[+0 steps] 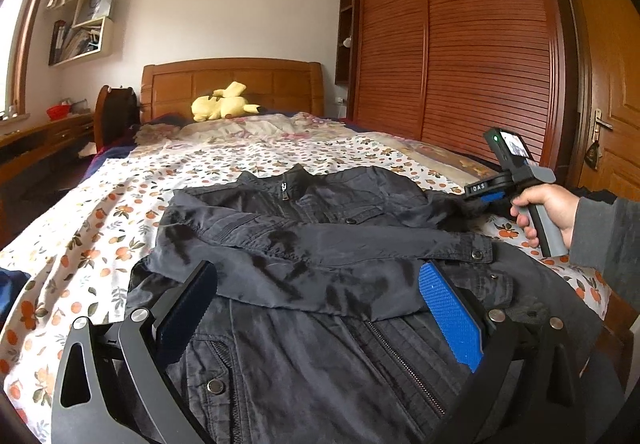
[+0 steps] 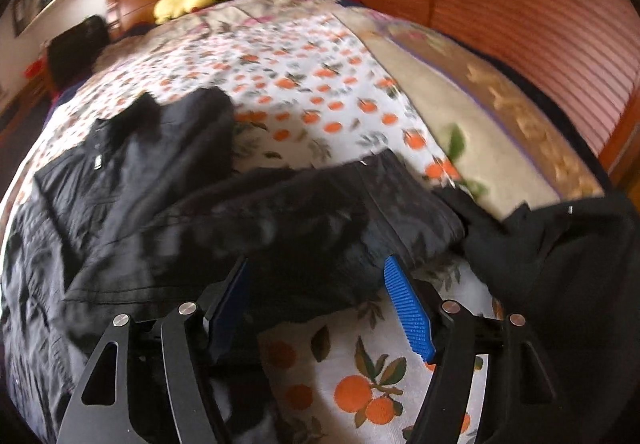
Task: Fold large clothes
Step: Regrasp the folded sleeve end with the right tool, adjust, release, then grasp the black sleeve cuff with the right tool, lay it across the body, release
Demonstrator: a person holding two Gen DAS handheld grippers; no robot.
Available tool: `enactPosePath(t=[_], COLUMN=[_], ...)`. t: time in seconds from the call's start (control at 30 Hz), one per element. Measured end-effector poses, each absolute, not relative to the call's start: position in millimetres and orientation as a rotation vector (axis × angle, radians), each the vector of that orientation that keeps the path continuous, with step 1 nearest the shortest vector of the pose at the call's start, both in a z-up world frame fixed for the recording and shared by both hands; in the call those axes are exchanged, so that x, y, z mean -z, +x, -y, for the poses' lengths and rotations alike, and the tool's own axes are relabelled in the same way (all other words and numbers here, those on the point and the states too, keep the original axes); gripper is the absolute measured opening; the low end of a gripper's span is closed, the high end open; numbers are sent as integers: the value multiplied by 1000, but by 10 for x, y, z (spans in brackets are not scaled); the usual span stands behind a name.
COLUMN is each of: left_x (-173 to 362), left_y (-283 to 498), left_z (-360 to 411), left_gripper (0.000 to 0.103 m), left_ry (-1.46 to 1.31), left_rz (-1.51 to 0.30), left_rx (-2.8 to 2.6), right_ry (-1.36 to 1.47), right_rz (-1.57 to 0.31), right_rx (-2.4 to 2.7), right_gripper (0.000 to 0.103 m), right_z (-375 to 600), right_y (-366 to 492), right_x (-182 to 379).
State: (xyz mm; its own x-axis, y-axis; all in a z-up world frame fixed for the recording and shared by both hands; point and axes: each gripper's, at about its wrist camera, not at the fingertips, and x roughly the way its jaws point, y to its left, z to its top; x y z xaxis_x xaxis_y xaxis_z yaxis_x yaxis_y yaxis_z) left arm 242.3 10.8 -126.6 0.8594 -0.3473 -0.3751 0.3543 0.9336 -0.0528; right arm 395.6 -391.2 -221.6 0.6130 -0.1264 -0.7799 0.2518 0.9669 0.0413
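You are at a bed [image 1: 100, 204] with an orange-print sheet, a wooden headboard and a yellow plush toy [image 1: 220, 106] at its head, and a slatted wardrobe along the right. On the left of the spread lies the dark jacket [image 1: 304, 284], front up and zipped, one sleeve [image 1: 320, 240] already folded across its chest. Your left gripper [image 1: 320, 308] hovers low over the hem with its jaws wide apart and nothing between them. Further right, the other sleeve [image 2: 320, 212] trails off toward the bed's edge. Your right hand [image 1: 544, 210] points the right gripper [image 2: 320, 296] steeply down at that sleeve, jaws spread and gripping nothing. The sleeve stage looks to be under way; next you would pinch this sleeve and carry it over the chest.
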Motion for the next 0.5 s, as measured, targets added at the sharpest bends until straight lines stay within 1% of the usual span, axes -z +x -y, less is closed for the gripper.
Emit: enactPosePath(t=[0.5], left_x=[1316], left_y=[2455], left_z=[-158], left_gripper=[101], left_ry=[20], left_rz=[-410], left_rx=[352], right_ry=[391], right_rz=[-968], right_rx=[247], right_gripper=[65], right_z=[4295], right_y=[4101], right_x=[2578])
